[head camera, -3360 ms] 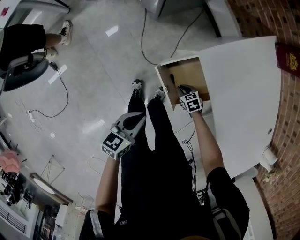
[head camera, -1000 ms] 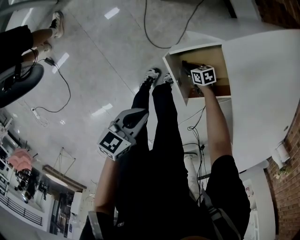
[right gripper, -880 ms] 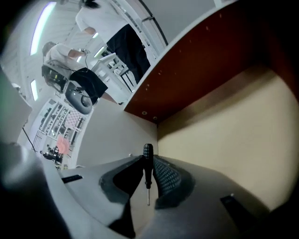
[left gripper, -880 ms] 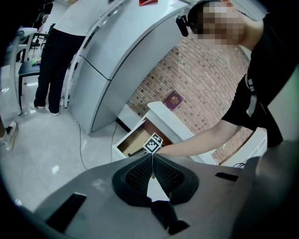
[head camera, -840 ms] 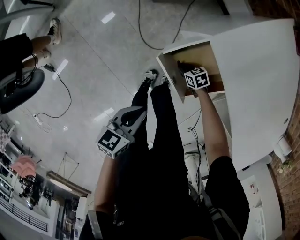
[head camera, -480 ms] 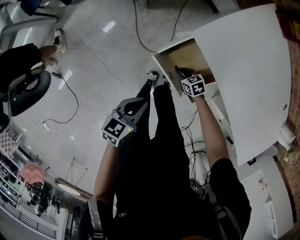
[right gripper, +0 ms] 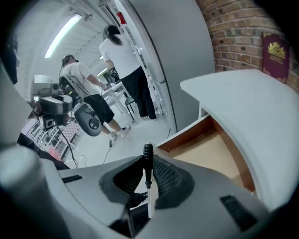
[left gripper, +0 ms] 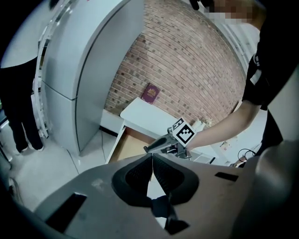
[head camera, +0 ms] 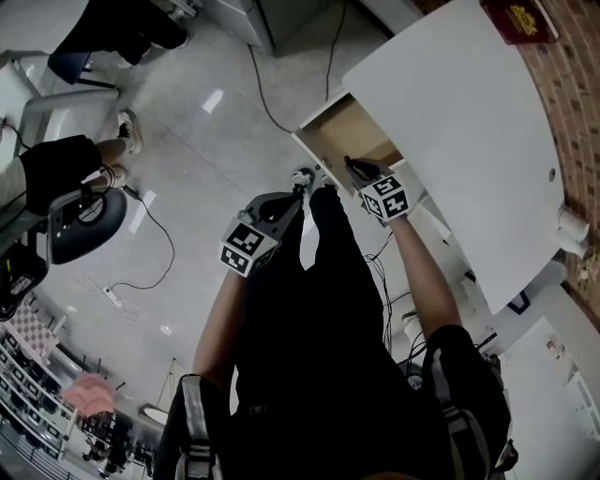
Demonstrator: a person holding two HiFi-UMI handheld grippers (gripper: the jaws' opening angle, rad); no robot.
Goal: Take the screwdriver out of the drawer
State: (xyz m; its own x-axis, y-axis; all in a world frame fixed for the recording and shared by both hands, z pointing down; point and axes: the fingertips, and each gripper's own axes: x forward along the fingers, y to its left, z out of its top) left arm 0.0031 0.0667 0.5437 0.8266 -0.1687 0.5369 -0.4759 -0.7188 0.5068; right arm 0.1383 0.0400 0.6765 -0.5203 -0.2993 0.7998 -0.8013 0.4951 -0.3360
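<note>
The screwdriver (right gripper: 148,164) has a black handle and a thin metal shaft, and it stands pinched between the pads of my right gripper (right gripper: 148,179). In the head view that gripper (head camera: 361,172) hangs just above the front edge of the open wooden drawer (head camera: 343,134), lifted out of it. The drawer's pale bottom (right gripper: 208,155) shows bare in the right gripper view. My left gripper (head camera: 279,202) hangs over the floor beside the person's legs, jaws together with nothing between them. From the left gripper view (left gripper: 152,164) I see the right gripper (left gripper: 164,142) and the drawer (left gripper: 124,147).
The drawer belongs to a white table (head camera: 469,103) against a brick wall (head camera: 572,84); a dark red booklet (head camera: 518,16) lies on its far end. Cables (head camera: 267,103) trail on the shiny floor. An office chair (head camera: 80,220) and other people (right gripper: 124,60) are off to the left.
My right gripper has risen out of the drawer with the screwdriver in it. The head view has swung, so the table now sits higher and further right. The left gripper stays put.
</note>
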